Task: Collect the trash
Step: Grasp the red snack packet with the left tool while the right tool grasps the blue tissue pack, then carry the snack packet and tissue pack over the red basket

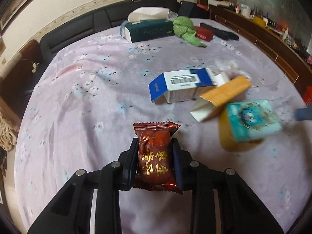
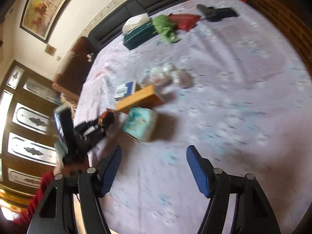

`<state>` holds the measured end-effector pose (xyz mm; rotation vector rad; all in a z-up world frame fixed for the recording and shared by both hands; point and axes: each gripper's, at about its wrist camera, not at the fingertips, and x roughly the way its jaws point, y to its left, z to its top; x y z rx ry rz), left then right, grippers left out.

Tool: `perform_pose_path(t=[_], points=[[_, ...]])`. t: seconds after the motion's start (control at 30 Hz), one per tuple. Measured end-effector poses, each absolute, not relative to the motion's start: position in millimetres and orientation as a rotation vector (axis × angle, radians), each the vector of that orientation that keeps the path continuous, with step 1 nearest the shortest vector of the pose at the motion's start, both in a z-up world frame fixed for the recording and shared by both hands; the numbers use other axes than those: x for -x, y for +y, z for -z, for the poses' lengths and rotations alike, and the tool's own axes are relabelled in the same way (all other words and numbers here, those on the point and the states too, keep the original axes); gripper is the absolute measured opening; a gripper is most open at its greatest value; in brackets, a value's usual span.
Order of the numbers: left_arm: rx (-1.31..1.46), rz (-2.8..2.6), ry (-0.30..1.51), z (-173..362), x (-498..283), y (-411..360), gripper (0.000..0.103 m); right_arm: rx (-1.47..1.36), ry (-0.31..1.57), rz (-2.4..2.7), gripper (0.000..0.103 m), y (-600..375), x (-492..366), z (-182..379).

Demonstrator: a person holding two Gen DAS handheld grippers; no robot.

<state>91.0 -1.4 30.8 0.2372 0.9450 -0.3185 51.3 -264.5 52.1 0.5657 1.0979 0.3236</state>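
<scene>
My left gripper [image 1: 155, 143] is shut on a dark red snack packet [image 1: 154, 156] with gold lettering, both pads pressing its sides just above the lilac floral tablecloth [image 1: 87, 97]. In the right wrist view the same packet [image 2: 106, 117] shows blurred at the left. To its right lie a blue-and-white carton [image 1: 181, 86], an orange carton [image 1: 224, 95], a teal tissue pack [image 1: 253, 120] and crumpled clear plastic [image 1: 226, 68]. My right gripper [image 2: 154, 153] stands open over bare cloth, nothing between its blue pads. The teal pack [image 2: 140, 124] lies just beyond its left finger.
At the far side lie a green tissue box [image 1: 148, 30], a green cloth [image 1: 185, 29], a red pouch [image 1: 203, 33] and a black object [image 1: 220, 32]. A dark sofa [image 1: 78, 25] runs behind the table. A wooden sideboard [image 1: 273, 44] lines the right.
</scene>
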Motion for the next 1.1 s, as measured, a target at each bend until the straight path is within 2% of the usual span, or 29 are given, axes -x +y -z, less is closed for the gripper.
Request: perform_pose_path(t=[0.2,0.27,0.33,0.43,0.73,1.1], points=[[-0.163,0.297,0.937,-49.0,-51.7,5.3,0.03,-0.592,1.15,-0.344,0.06,-231.7,-92.9,-21.4],[-0.162,0.285,0.93,-52.9,-41.6,5.8,0.03,-0.591,1.158,-0.339,0.049,-227.2,-99.5,-14.3],[-0.147,0.271,0.931,-57.2,-31.7,6.3,0.03,-0.585,1.165,-0.327,0.026,-223.8,-102.6,-9.7],[-0.131,0.242,0.923,-64.2,-19.0,3.9,0.03,-0.564,1.128,-0.322,0.017,-226.9,-95.2,-18.3],[-0.117,0.265,0.894,-82.3,15.5,-53.2,0.03,-0.44,1.009,-0.266,0.012,-264.0,-26.0,-53.8],[-0.213,0.345,0.865,-94.2,47.2,-144.5,0.03,-0.39,0.957,-0.166,0.012,-323.5,56.4,-65.2]])
